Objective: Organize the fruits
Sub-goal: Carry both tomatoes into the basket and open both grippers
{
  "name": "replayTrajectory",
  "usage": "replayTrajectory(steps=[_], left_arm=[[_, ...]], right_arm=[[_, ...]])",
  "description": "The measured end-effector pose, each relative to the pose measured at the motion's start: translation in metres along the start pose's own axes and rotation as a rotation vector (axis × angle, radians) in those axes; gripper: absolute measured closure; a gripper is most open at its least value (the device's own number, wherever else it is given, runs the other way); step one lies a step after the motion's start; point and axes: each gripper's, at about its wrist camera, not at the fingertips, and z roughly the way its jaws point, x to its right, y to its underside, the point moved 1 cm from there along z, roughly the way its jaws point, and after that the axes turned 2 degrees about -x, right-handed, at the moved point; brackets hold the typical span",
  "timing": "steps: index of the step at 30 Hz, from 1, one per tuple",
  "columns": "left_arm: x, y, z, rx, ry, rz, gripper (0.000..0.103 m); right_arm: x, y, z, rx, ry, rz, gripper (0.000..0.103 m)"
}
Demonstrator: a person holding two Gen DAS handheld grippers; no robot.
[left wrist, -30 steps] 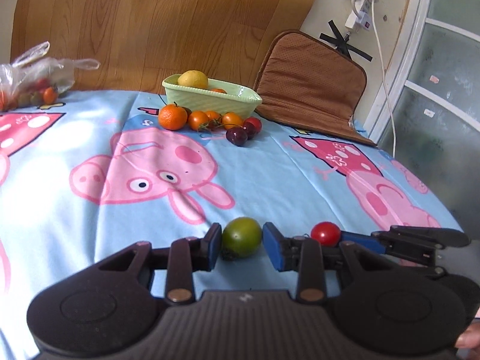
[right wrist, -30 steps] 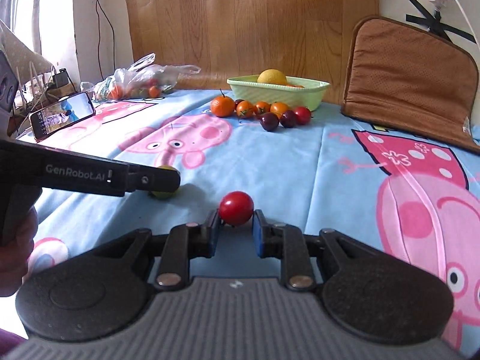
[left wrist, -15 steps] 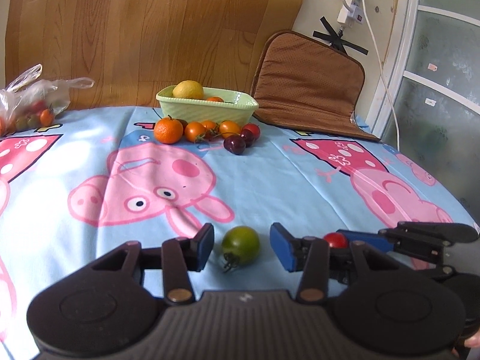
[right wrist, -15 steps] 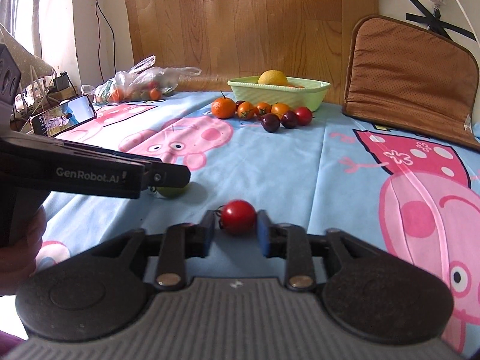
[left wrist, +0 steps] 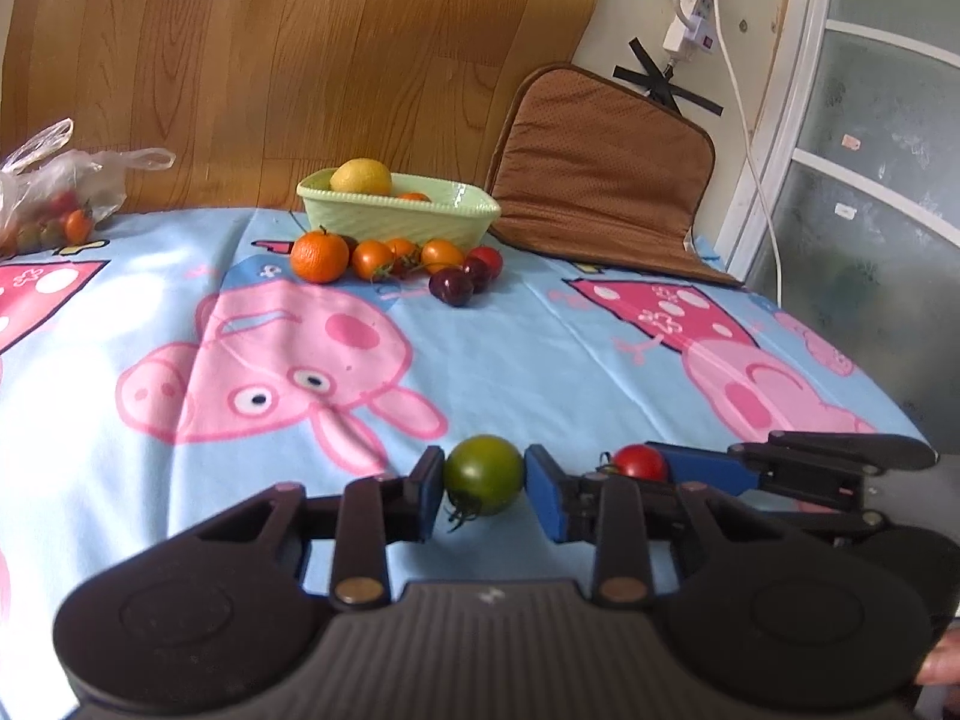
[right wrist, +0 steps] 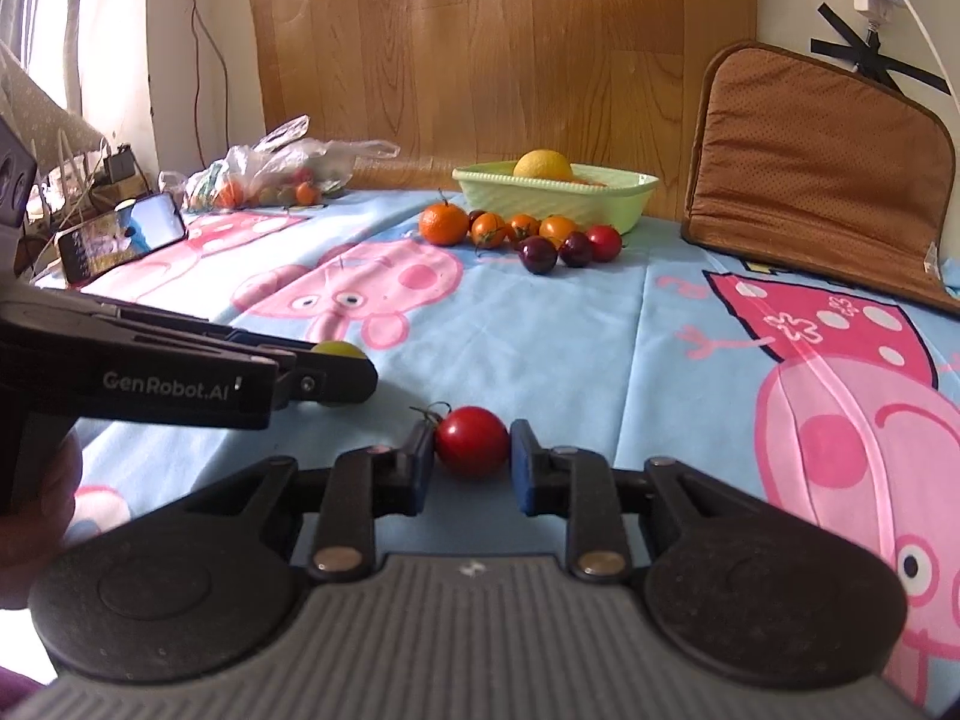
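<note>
We count two grippers at work, each with one tomato between its pads. The left gripper [left wrist: 483,481] has just been closing and now clamps the green tomato [left wrist: 483,473]; both blue pads touch its sides, and it sits low over the cloth. The right gripper [right wrist: 472,449] has also just been closing and pinches the red tomato [right wrist: 472,440], stem pointing left. From the left wrist view we see that red tomato [left wrist: 641,461] just beside the green one, to its right.

At the far side stands one green basket [left wrist: 401,221], holding one yellow lemon [left wrist: 361,176] and at least one orange fruit we cannot count fully. Before the basket lies a row on the cloth: one mandarin [left wrist: 319,255], three small orange tomatoes [left wrist: 372,260], two dark plums [left wrist: 451,286] and one red tomato at the right end; a further dark fruit behind the mandarin is too hidden to be sure of. One plastic bag [right wrist: 288,171] of fruit lies far left, one phone [right wrist: 120,236] leans near it, and one brown cushion [left wrist: 600,162] leans on the wall at the right.

Between the grippers and the row, the blue cartoon tablecloth [left wrist: 510,360] is bare and wide. Its right edge curves away near the right gripper's side.
</note>
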Motion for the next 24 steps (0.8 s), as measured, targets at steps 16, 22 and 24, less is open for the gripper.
replayTrajectory(steps=[16,22,24], left_arm=[[-0.04,-0.134,0.078,0.089,-0.047,0.001,0.073],[-0.066,-0.176,0.132,0.064,-0.073,-0.031,0.073],[-0.071,-0.18,0.147,0.046,-0.088,-0.029,0.073]], right_arm=[[0.053,-0.106,0.078,0.148,0.015,0.057,0.073],[0.078,-0.14,0.13,0.141,0.043,0.068,0.073],[0.085,-0.144,0.142,0.128,0.051,0.074,0.073]])
